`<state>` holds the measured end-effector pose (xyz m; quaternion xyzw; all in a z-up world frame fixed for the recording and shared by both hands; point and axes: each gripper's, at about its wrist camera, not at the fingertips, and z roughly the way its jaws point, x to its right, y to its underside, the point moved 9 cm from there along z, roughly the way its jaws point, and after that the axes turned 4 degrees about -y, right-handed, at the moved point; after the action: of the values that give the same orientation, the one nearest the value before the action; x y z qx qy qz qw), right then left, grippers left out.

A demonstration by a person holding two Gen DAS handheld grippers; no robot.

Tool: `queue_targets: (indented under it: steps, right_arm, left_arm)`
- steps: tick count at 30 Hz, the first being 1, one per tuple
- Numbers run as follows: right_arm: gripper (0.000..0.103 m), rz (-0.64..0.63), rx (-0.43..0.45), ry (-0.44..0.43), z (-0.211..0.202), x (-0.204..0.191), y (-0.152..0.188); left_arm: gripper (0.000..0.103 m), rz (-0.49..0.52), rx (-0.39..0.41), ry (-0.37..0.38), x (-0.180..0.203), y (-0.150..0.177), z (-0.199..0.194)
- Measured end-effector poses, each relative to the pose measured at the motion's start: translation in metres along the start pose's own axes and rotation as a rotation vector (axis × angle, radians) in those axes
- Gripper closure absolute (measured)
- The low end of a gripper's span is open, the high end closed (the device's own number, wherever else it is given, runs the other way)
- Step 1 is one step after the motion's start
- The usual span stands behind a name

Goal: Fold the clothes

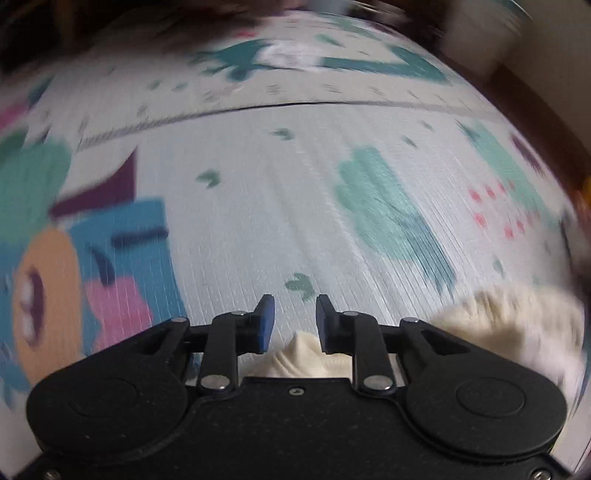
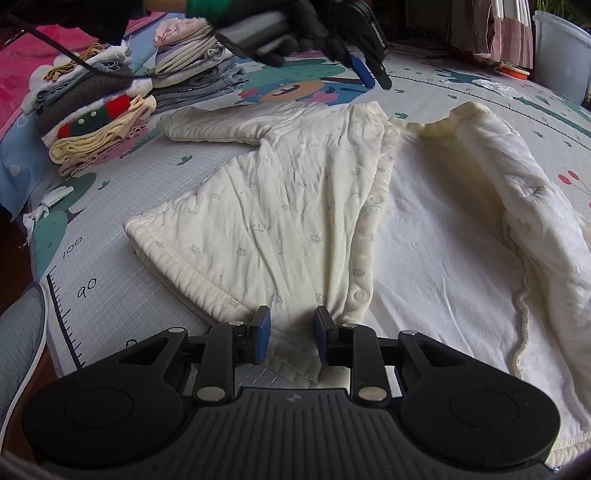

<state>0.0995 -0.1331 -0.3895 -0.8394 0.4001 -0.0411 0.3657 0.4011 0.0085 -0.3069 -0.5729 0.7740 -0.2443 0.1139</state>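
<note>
black gripper parts fill the bottom of the left wrist view. the left gripper [image 1: 295, 319] has its blue fingers [image 1: 266, 321] a little apart, and nothing is between them. it hangs over the play mat [image 1: 258, 206], and the picture is blurry. a bit of the cream top [image 1: 517, 325] shows under it and off to the right. it does not touch the cloth.

in the right wrist view, the right gripper [image 2: 291, 334] sits low at the near hem of the cream top [image 2: 280, 206]. its fingers [image 2: 261, 334] are a little apart and the hem lies between them. i cannot tell if they pinch it.

the top lies on the mat, spread out. one front flap is laid over with its sleeve out to the left. the other side is open, so the white inside shows. far back, a gloved hand [image 2: 295, 22] holds the left gripper [image 2: 371, 75] up in the air, above the collar end.

a pile of folded clothes [image 2: 110, 110] sits at the back left, so i think many are done. this top looks only just started. i think the open side, the sleeves and the last folds are still left.
</note>
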Motion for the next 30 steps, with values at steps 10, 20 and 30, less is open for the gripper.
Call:
queue_targets:
  steps: [10, 20, 30]
  right_arm:
    - [0.075, 0.0, 0.006, 0.002, 0.0, 0.0, 0.0]
    - [0.075, 0.0, 0.01, 0.001, 0.0, 0.0, 0.001]
    - [0.075, 0.002, 0.007, 0.003, 0.0, 0.0, 0.001]
  left_arm:
    - [0.094, 0.082, -0.078, 0.016, 0.001, 0.044, 0.035]
    - [0.094, -0.053, -0.031, 0.082, -0.017, 0.036, 0.024]
    - [0.093, -0.244, 0.002, 0.086, -0.039, 0.022, 0.006]
